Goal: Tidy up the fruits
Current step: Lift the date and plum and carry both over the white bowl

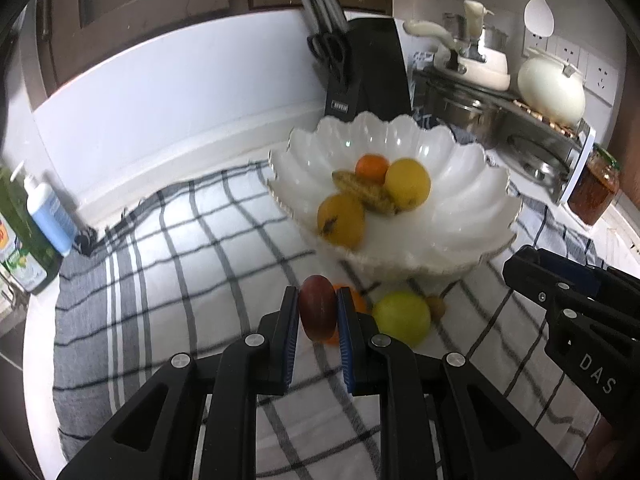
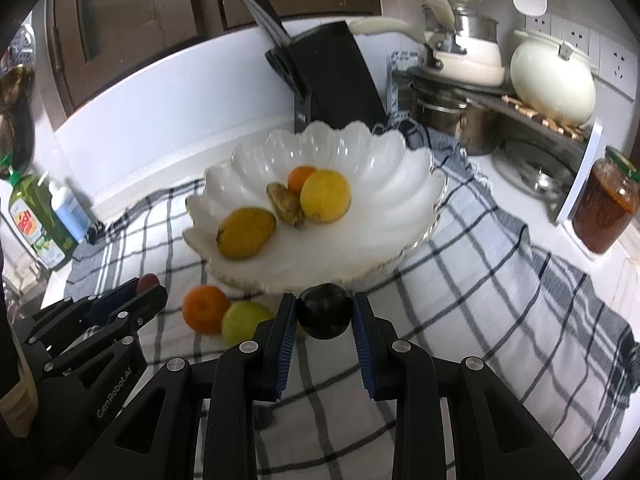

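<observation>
A red plum (image 1: 318,307) and a dark plum (image 2: 324,311) are being held above the cloth; four fruits are lying in the scalloped white bowl (image 2: 400,184), two beside it.

The left gripper (image 1: 318,312) hides most of the orange (image 1: 356,300); the bowl (image 1: 460,184) is blurred.

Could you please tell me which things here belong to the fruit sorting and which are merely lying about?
Belonging to the job:
- white bowl with fruit inside
- red plum in the left claw
- dark plum in the right claw
- orange and green fruit on the checked cloth

Lying about:
- knife block
- sauce jar
- pots
- soap bottles
</observation>
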